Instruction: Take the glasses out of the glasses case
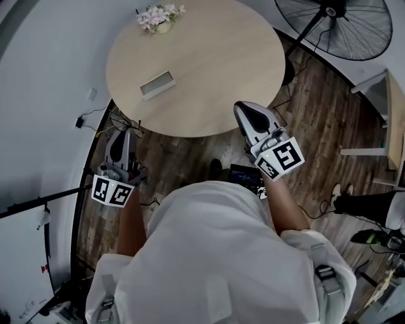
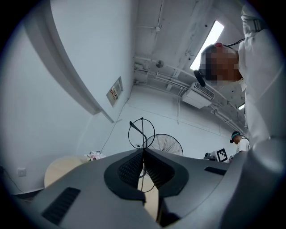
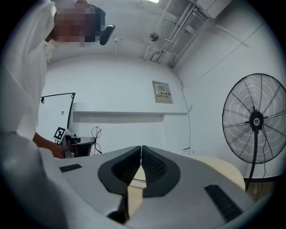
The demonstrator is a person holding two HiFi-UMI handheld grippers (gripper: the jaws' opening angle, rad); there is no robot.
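A pale grey glasses case (image 1: 157, 84) lies closed on the round wooden table (image 1: 209, 69), toward its left side. No glasses show. My left gripper (image 1: 121, 140) hangs off the table's near-left edge, above the floor, with its jaws together and nothing between them (image 2: 143, 152). My right gripper (image 1: 250, 114) hovers at the table's near-right edge, also shut and empty (image 3: 141, 150). Both grippers are well short of the case and point up and forward; their views show mostly wall and ceiling.
A small pot of pink-white flowers (image 1: 161, 16) stands at the table's far edge. A big floor fan (image 1: 335, 25) is at the back right, seen too in the right gripper view (image 3: 257, 120). Cables and a stand (image 1: 95, 120) lie on the floor at left.
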